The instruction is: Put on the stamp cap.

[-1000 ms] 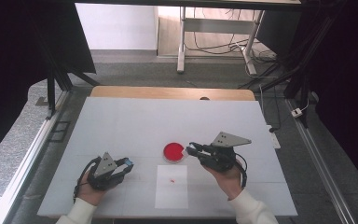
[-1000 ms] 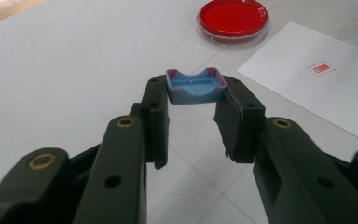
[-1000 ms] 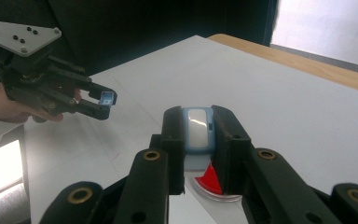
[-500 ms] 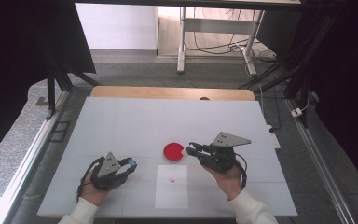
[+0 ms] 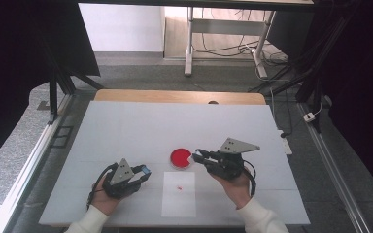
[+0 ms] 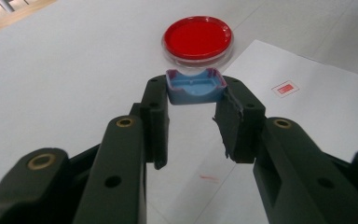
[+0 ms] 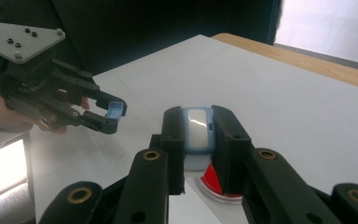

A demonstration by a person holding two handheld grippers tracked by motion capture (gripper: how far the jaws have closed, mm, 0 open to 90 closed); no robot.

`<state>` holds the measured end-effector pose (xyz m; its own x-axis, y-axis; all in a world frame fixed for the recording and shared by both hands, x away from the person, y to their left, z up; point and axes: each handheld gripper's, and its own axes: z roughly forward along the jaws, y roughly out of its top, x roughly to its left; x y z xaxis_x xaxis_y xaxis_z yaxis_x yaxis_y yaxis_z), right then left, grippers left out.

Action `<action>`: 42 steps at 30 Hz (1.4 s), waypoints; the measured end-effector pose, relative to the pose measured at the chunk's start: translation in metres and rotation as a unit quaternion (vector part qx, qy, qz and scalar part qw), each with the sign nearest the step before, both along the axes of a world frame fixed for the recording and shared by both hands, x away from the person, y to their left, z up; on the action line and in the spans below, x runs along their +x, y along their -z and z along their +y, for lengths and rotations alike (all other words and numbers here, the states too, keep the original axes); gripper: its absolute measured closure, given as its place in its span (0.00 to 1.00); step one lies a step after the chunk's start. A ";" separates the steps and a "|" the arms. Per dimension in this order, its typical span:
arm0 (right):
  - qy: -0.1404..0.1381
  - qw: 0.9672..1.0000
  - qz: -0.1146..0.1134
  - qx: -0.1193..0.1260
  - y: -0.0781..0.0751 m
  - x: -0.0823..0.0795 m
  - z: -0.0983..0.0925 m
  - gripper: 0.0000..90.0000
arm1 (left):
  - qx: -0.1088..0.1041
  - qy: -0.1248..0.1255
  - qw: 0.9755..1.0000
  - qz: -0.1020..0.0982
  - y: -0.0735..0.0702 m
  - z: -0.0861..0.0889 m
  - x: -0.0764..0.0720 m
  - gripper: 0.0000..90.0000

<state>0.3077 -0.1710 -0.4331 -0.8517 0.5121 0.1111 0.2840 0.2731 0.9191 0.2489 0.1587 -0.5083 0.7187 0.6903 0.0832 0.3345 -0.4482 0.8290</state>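
At the lower middle of the high view, the left gripper (image 5: 144,171) clamps a blue tray (image 6: 196,86) and the right gripper (image 5: 195,156) a blue block (image 7: 197,127), both likely poised over the red dish (image 5: 181,158) for loading it.

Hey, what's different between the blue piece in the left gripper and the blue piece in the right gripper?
The left gripper holds a shallow blue tray-like piece, hollow side showing, with purple edging. The right gripper holds a blue piece with a white face, solid-looking, standing on edge above the red dish. The left one sits off to the side of the dish. Both are light blue, small, and clamped between shut jaws.
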 end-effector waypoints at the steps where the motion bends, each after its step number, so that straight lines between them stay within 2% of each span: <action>1: 0.000 1.000 0.000 0.000 0.000 0.000 0.000 0.83 | 0.002 0.004 1.000 0.001 0.000 -0.002 0.000 0.72; 12: -0.002 1.000 0.003 -0.001 0.002 0.000 0.002 0.83 | 0.007 0.022 1.000 -0.002 -0.003 -0.020 0.006 0.72; 23: -0.002 1.000 0.005 -0.003 0.003 0.001 0.002 0.83 | 0.008 0.025 1.000 -0.003 -0.003 -0.026 0.010 0.72; 28: -0.001 1.000 0.004 -0.002 0.004 0.000 0.003 0.83 | 0.007 0.029 1.000 -0.008 -0.004 -0.033 0.011 0.72; 42: 0.003 1.000 0.003 0.000 0.004 0.000 0.003 0.83 | 0.011 0.040 0.999 -0.006 -0.005 -0.051 0.020 0.72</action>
